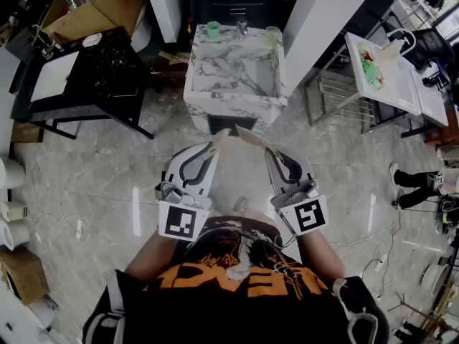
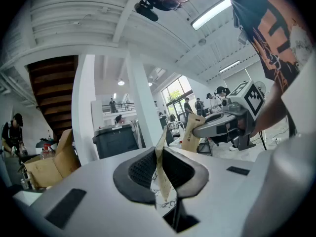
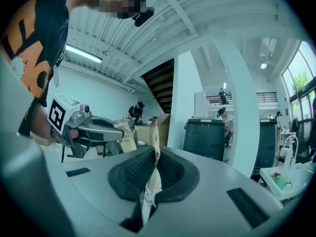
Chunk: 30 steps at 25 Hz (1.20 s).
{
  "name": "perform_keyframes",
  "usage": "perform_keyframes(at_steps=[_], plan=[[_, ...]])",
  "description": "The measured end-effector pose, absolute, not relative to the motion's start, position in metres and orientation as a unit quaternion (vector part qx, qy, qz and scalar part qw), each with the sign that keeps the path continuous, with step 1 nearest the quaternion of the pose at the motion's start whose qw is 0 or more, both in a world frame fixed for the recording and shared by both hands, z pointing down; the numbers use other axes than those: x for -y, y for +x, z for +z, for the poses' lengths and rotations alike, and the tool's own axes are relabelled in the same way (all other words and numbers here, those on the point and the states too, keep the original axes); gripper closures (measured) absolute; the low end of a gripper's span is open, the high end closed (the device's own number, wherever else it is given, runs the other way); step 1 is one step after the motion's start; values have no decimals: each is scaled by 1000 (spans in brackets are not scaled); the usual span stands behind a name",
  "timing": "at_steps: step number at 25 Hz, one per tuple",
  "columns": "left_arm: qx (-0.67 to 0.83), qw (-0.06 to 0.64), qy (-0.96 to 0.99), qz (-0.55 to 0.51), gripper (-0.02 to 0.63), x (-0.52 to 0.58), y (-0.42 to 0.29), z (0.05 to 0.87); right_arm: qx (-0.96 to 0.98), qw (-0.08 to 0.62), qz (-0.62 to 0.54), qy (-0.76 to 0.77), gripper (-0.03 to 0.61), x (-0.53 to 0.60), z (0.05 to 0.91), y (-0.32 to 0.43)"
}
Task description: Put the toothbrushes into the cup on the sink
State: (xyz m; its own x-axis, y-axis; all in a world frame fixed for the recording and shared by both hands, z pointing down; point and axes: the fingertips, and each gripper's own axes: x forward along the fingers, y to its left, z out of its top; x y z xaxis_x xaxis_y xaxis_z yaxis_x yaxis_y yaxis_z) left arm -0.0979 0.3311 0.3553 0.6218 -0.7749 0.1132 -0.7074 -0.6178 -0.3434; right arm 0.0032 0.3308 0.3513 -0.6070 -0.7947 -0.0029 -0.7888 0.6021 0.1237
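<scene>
Brown paper fills both my grippers: the left gripper (image 1: pixel 214 147) is clamped on the left toothbrush packet (image 1: pixel 221 137), and the right gripper (image 1: pixel 268 150) is pinched tight on the right toothbrush packet (image 1: pixel 251 135). Both packets' long axes run forward and slant inward, with their tips close together just before the marble sink (image 1: pixel 231 104). The green cup (image 1: pixel 213 29) stands on its far left corner, a paler cup (image 1: pixel 272 36) on the far right. A black table (image 1: pixel 107 70) flanks the sink's left, a white table (image 1: pixel 391 84) its right.
</scene>
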Motion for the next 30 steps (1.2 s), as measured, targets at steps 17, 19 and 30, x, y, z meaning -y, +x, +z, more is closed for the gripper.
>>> perform_keyframes(at_steps=[17, 19, 30], plan=[[-408, 129, -896, -116, 555, -318, -110, 358, 890, 34, -51, 452, 558, -318, 354, -3], [-405, 128, -898, -117, 555, -316, -115, 360, 886, 26, -50, 460, 558, -315, 351, -7], [-410, 120, -895, -128, 555, -288, -97, 370, 884, 18, -38, 466, 558, -292, 370, 22]])
